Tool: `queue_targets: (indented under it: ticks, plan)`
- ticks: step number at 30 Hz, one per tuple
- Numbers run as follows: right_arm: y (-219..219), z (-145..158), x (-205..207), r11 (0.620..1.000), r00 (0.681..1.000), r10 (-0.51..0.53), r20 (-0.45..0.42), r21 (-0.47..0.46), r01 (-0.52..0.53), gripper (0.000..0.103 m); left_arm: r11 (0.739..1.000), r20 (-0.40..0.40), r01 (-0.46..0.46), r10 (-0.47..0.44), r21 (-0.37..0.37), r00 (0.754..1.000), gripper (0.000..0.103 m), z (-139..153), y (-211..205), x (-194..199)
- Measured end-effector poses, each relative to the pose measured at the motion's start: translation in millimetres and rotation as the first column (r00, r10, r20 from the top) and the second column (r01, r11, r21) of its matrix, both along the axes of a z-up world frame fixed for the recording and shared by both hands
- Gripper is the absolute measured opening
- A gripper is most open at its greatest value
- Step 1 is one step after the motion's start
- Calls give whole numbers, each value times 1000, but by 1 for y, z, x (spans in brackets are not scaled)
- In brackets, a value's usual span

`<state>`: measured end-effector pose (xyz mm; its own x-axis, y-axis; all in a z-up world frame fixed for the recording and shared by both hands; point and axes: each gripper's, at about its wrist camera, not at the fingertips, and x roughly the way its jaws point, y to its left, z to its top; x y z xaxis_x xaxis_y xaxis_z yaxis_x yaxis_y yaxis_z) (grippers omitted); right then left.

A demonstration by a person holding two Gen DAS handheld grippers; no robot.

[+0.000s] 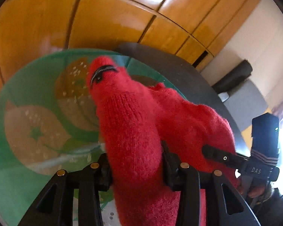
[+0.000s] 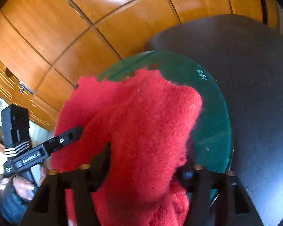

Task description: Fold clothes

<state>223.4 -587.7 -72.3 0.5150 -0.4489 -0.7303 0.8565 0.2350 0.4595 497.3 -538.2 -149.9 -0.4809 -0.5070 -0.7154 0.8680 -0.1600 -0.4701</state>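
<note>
A fuzzy red knit sweater lies bunched over the round green glass table, its black neck label at the far end. My left gripper has a thick fold of it filling the gap between its fingers, which press on the cloth from both sides. In the right wrist view the red sweater likewise fills my right gripper, both fingers against the wool. Each gripper shows in the other's view: the right gripper's finger rests on the sweater's right side, the left gripper's finger on its left side.
The table top carries a lemon-slice pattern. A dark grey upholstered seat stands right behind it. Glossy wooden cupboard doors fill the background. A person's hand holds the left gripper's handle.
</note>
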Motion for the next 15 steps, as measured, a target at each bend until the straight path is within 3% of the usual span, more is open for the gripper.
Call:
queue_targets:
  ticks: [3, 5, 8, 11, 15]
  plan:
    - [3, 9, -12, 999, 1000, -23, 7, -38, 23, 74, 1000, 28, -24, 23, 19, 999, 54, 6, 0, 3]
    - [10, 24, -20, 994, 998, -55, -43, -100, 51, 74, 998, 88, -61, 60, 8, 994, 58, 13, 1, 10]
    - [31, 58, -28, 970, 994, -52, -94, -240, 28, 72, 982, 196, -149, 169, -112, 966, 58, 37, 12, 15]
    - [49, 78, -21, 948, 993, 51, -108, -307, -82, 59, 967, 160, -155, 189, -204, 969, 61, 54, 30, 10]
    - [69, 67, 11, 930, 964, 186, -192, -281, -236, 38, 985, 136, -74, 96, -159, 986, 66, 44, 33, -29]
